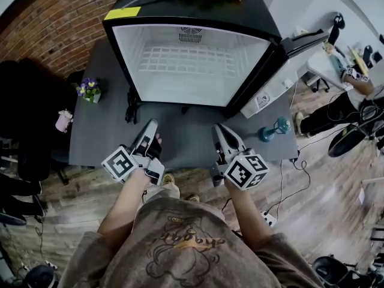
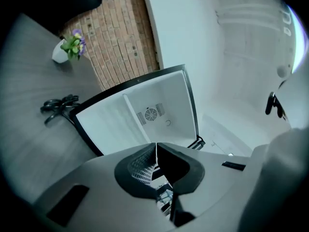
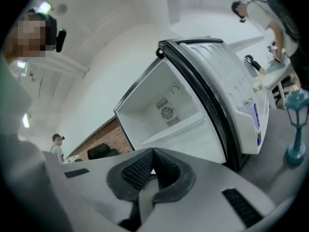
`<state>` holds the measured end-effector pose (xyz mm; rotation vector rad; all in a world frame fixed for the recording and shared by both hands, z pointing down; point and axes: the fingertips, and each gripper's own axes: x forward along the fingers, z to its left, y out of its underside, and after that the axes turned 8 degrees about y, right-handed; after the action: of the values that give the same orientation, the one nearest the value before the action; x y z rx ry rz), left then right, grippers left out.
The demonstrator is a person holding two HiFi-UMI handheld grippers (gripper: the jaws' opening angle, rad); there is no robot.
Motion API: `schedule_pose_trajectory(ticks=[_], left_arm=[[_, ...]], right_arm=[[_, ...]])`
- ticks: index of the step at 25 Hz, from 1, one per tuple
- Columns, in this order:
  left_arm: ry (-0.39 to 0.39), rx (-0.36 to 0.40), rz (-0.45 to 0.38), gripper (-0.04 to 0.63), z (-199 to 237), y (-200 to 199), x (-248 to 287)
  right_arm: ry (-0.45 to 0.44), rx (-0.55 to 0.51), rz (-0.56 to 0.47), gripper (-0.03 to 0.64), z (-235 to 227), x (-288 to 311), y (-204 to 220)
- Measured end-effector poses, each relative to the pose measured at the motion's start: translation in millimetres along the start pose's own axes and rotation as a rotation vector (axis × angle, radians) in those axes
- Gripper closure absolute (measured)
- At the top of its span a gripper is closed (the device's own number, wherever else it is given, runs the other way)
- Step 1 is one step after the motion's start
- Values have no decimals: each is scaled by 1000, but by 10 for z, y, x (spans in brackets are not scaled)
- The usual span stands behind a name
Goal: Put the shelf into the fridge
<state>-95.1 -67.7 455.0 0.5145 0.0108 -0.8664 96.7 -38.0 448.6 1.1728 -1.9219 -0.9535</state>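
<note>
Dark grey table (image 1: 96,137) before a brick wall carries one fridge (image 1: 180,8), which stands at the far edge, close to the right far corner. Its one door (image 1: 267,95) is swung open to the right. One white wire shelf (image 1: 189,59) lies already inside, across the middle of the white cavity, and it looks level from side to side.

Two grippers hover above the near edge of the table, well apart from the fridge. The left gripper (image 1: 151,126) has its jaws pressed together with nothing between them, and the right gripper (image 1: 219,131) is the same, closed and empty.

To my judgement the placing is nearly finished. To do it well, check that both sides of the shelf sit on the same pair of rails and that it is pushed fully to the back wall, so that it will not tip under load. If a push is needed, press on the front wire with closed jaws, gently and in the middle.

Elsewhere on the table: one flower pot (image 1: 89,90) near the left edge and one teal thing (image 1: 273,129) near the right near corner
</note>
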Motion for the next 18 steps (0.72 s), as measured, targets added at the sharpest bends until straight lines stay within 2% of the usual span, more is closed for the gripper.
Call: schedule_pose_trajectory(ticks=[3,8,13,15,18], left_arm=[[-15,134,68,563,-47,102,-125],[-54,377,171,563,-98,282,-287],[-107,696,259,565,-167,403,-379],[-116,769,273,565,-169,419,-409],[-135,829,276,564,-125,411,-450]], right_arm=[[-17,-113,2,618,98,-127,47],[-25,-201,0,617,167,-322,210],[-3,-254,-1,617,125,-447,369],[18,-263,-4,618,65,-486,409],[48,-279,-11,618,-29,-523,438]])
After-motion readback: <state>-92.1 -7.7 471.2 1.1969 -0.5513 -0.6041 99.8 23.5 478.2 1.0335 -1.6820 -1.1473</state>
